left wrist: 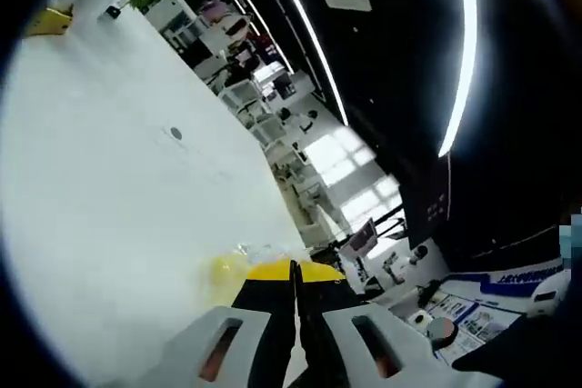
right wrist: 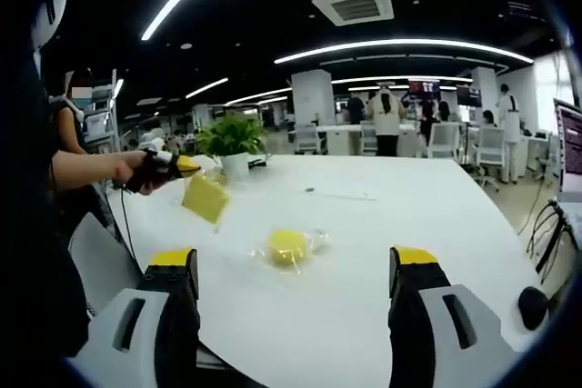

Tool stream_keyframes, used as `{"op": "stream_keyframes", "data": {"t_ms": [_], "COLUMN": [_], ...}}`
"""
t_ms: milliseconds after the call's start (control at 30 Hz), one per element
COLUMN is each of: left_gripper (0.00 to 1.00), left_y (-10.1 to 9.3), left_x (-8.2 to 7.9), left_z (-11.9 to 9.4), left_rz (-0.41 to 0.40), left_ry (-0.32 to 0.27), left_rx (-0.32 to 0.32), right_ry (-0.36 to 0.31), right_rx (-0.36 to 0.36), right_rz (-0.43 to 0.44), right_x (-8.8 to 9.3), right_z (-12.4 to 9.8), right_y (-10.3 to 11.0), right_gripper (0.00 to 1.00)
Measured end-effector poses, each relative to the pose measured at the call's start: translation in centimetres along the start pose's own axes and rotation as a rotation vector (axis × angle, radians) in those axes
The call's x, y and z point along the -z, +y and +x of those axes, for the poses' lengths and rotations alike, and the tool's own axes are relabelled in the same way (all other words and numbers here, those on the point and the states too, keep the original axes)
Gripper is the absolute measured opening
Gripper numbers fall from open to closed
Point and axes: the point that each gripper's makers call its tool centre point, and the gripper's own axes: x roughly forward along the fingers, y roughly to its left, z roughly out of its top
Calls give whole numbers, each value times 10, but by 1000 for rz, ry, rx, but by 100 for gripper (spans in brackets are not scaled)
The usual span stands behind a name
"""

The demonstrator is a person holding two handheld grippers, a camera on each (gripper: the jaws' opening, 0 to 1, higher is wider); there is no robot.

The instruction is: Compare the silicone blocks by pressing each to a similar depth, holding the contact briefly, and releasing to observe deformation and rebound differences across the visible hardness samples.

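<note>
In the right gripper view, the right gripper (right wrist: 296,311) stands wide apart at the bottom of the frame, its two yellow-tipped black jaws rising at lower left and lower right with nothing between them. Just above that gap, near the middle of the frame, a round yellow silicone block in a clear crinkled wrapper (right wrist: 288,246) lies on the white table (right wrist: 400,224), untouched and well clear of either jaw. At the left of the frame a person's hand carries the left gripper (right wrist: 186,167), which clamps a flat yellow square silicone pad (right wrist: 205,198); the pad hangs tilted in the air above the table, to the upper left of the wrapped block. In the left gripper view the jaws at the bottom centre are pressed nearly together on a thin yellow edge, which fits that grip, and a blurred yellow patch shows on the table just to their left. A potted green plant (right wrist: 231,140) stands further back on the table, left of centre. Judging from this, the comparison is at an early or middle point: one sample is held up rather than pressed, the wrapped block is not yet contacted, and pressing, holding and releasing it appear to remain.
</note>
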Motion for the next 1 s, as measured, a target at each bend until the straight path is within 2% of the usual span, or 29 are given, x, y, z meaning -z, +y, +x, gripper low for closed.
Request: {"op": "stream_keyframes", "data": {"t_ms": [33, 100, 167, 300, 367, 467, 500, 567, 600, 667, 800, 833, 967, 1000], "left_gripper": [0, 0, 0, 0, 0, 0, 0, 0, 0, 0, 0, 0, 0, 0], "left_y": [9, 20, 33, 55, 61, 78, 86, 98, 108, 111, 130, 138, 154, 154], "left_x": [-1, -3, -8, -12, -21, -32, -35, -36, -36, -36, -34, -31, -23, -24], "left_z": [3, 7, 12, 18, 21, 22, 20, 19, 17, 18, 17, 17, 21, 22], "left_rz": [3, -6, -80, -114, -183, -132, -128, -93, -84, -74, -97, -85, -18, -13], "left_ry": [0, 13, -9, -6, -57, -60, -64, -46, -49, -43, -56, -41, 24, 22], "left_rx": [-35, -48, -75, -106, -92, -123, -151, -176, -221, -210, -251, -283, -309, -305], "right_ry": [4, 7, 4, 7, 12, 3, 6, 14, 14, 15, 26, 33, 40, 43], "right_rx": [4, 15, 17, 28, 41, 50, 50, 46, 44, 38, 30, 29, 31, 32], "right_rz": [0, -24, -35, -35, -36, -36, -36, -37, -38, -36, -46, -51, -61, -59], "right_x": [1, 1, 1, 0, 0, -2, -2, 0, 0, 1, 3, 4, 3, 4], "right_z": [-1, -3, -6, -12, -15, -17, -17, -17, -17, -17, -17, -17, -22, -22], "right_y": [-1, -3, -4, -9, -12, -14, -13, -12, -11, -9, -6, -6, -8, -9], "right_gripper": [80, 81, 81, 81, 81, 80, 80, 79, 80, 79, 78, 78, 77, 77]}}
